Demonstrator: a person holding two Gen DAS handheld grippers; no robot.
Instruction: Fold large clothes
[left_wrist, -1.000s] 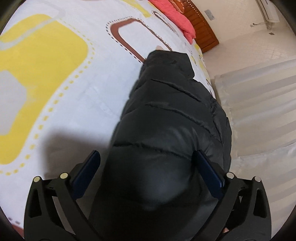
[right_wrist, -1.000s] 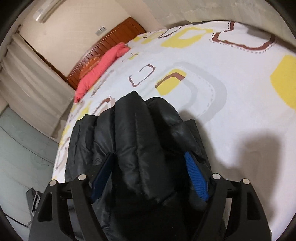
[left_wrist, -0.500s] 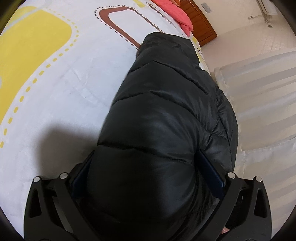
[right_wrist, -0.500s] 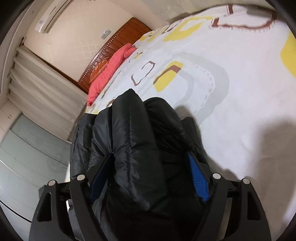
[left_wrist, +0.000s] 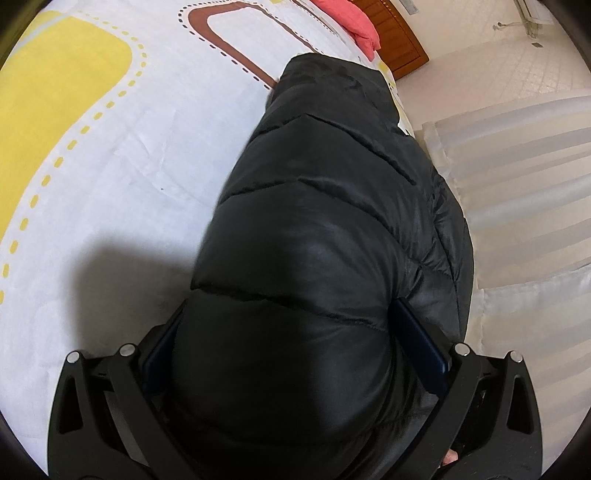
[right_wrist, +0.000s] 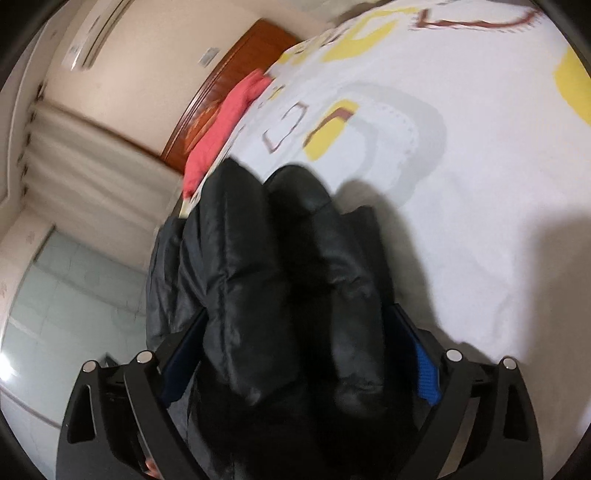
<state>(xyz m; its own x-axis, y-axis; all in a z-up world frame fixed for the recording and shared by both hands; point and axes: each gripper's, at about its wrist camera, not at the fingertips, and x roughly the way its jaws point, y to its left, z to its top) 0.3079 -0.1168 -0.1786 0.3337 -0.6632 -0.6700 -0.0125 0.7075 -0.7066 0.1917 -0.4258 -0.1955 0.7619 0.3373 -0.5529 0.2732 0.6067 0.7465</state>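
A black puffer jacket (left_wrist: 325, 206) lies along the edge of a bed with a white sheet (left_wrist: 122, 147) printed in yellow and brown shapes. My left gripper (left_wrist: 291, 332) is shut on a thick bunch of the jacket, which bulges between the fingers and hides the tips. In the right wrist view the jacket (right_wrist: 280, 266) stands up in padded folds, lifted off the sheet (right_wrist: 461, 206). My right gripper (right_wrist: 295, 343) is shut on that bundle.
A red pillow (right_wrist: 221, 125) lies against the wooden headboard (right_wrist: 225, 74) at the far end of the bed. Pale curtains (left_wrist: 524, 192) hang beside the bed edge. A tiled floor (right_wrist: 66, 295) shows below the bed in the right wrist view.
Both grippers have moved with the jacket held. The right one has lifted and tilted, so more wall and floor show. In the left view the jacket has drawn closer and fills more of the frame.
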